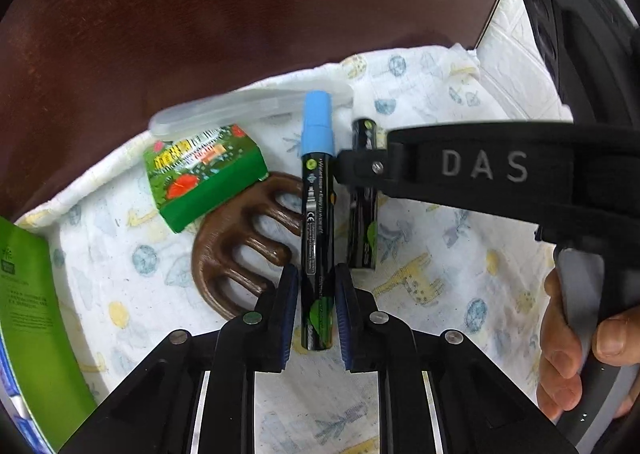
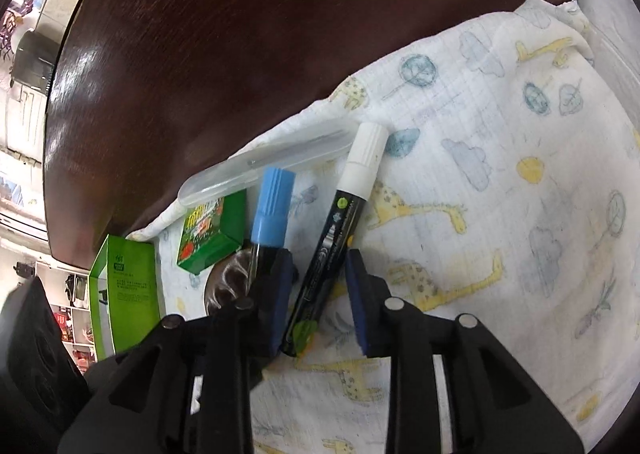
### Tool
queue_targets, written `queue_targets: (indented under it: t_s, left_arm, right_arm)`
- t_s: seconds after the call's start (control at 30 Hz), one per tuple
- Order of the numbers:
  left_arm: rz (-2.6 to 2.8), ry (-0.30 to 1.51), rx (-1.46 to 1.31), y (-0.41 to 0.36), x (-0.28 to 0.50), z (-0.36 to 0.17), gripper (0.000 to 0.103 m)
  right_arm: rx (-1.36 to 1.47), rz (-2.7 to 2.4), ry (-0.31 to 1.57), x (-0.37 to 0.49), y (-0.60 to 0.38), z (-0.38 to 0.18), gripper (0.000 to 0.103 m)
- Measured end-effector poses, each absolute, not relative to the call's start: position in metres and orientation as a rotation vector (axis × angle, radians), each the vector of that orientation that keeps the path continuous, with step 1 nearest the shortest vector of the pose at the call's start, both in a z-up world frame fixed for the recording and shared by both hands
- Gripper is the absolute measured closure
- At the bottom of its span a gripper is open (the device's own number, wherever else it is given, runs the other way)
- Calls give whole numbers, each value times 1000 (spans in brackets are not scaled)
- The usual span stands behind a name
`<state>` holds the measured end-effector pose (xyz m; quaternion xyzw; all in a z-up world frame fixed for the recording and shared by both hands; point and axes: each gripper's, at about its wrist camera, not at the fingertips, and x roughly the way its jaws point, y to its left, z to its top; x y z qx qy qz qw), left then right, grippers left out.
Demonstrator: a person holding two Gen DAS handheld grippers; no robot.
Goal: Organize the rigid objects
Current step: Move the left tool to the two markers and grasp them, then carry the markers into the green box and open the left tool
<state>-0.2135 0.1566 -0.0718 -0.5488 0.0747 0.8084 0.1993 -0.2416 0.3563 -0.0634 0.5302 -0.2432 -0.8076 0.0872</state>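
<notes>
Dark brown wooden table (image 1: 240,13) fills the far field ahead of both claws; a white cloth with giraffe and tree prints (image 2: 500,173) covers the near part, under both sets of fingers. Green carton (image 1: 28,314) stands at the far left of the left claw, cut by the frame edge. Clear plastic case (image 1: 248,107) lies crosswise ahead of the left claw, at the cloth's far edge. Brown wooden comb-like piece (image 1: 236,254) sits just left of the left claw's fingers, with a small green printed box (image 1: 204,177) ahead of it, one corner overlapping it. Left gripper (image 1: 316,294): jaws narrow, straddling the black barrel of the blue-capped marker (image 1: 318,213), pads close on each side; actual contact cannot be told. Marker lies on the cloth, cap pointing away. Right gripper (image 2: 320,290): jaws moderately open around the white-capped marker (image 2: 344,230), which lies between the pads with gaps both sides, cap pointing away and slightly right. The two markers lie side by side, near parallel.
</notes>
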Motion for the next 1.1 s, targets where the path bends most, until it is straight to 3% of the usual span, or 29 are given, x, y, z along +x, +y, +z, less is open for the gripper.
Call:
queue_targets:
  t_s: [0.1,0.23,0.83,1.1]
  left_arm:
    - [2262,154,-1530,152,-214,-72,88]
    - [2282,103,-1501,143,-207,-67,88]
    - [2412,-45,-1261,90,-172,12,88]
    - [2522,-110,-1182,36,-154,45,88]
  right_arm:
    - [1568,-2441,-606,-245,350,-63,83]
    - [1538,-2366,-674,-234,358,-66,87]
    - [1342,-2309,-703,-177,353,-17,88]
    - [1270,-2275,-619,-169,310,13,88]
